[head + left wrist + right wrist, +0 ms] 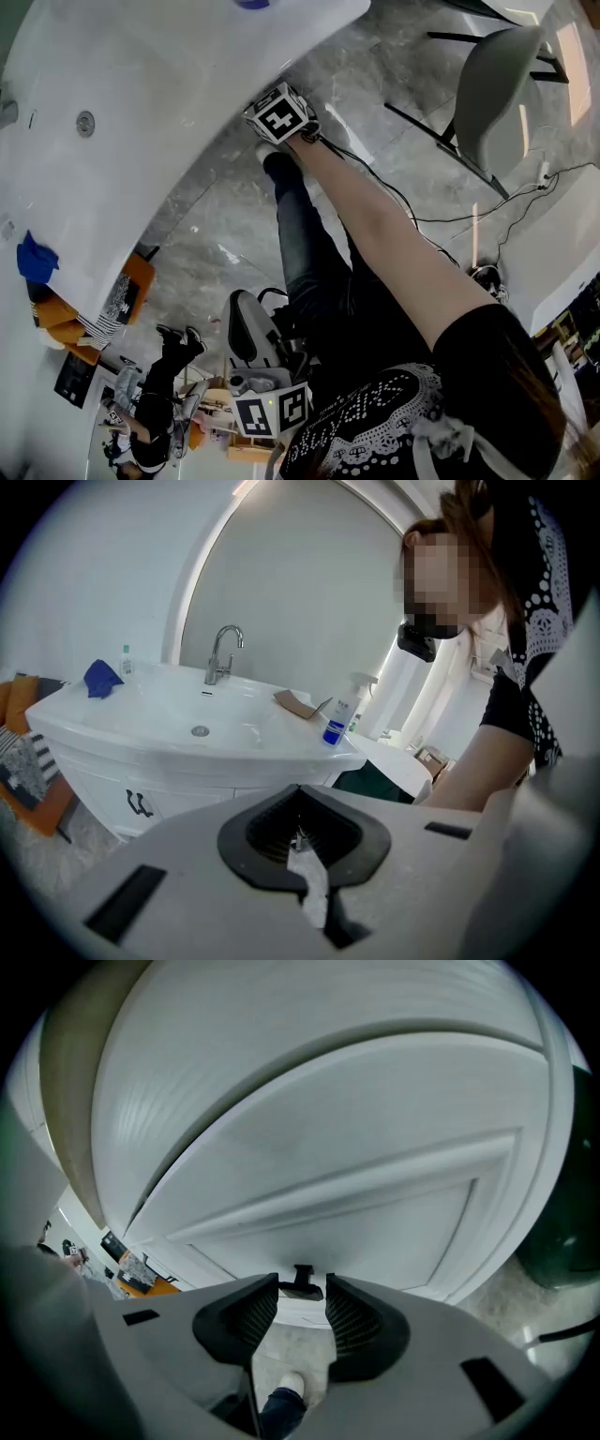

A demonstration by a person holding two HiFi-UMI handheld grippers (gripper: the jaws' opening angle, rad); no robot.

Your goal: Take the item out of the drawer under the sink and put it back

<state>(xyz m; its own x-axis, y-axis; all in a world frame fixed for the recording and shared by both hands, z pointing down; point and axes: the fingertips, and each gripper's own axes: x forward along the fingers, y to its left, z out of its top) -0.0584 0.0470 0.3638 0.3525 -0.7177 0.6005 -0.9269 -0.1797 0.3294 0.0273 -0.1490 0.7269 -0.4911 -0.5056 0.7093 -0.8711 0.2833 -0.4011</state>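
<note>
1. Down by the person's waist, the left gripper (302,841) has its black pads pressed together with nothing between them.
2. Further out, the right arm (394,244) reaches to the cabinet under the sink (187,752). The right gripper (302,1302) there is spread, one jaw on each side of the dark handle (303,1280); whether they touch it is unclear.
3. That handle sits on the white drawer front (356,1194), which looks shut. The item itself cannot be seen.
4. Farther off, on the sink's top surface, a blue cloth (101,678) lies left of the faucet (223,653). A cardboard piece (297,703) and a spray bottle (343,712) are on the right.
</note>
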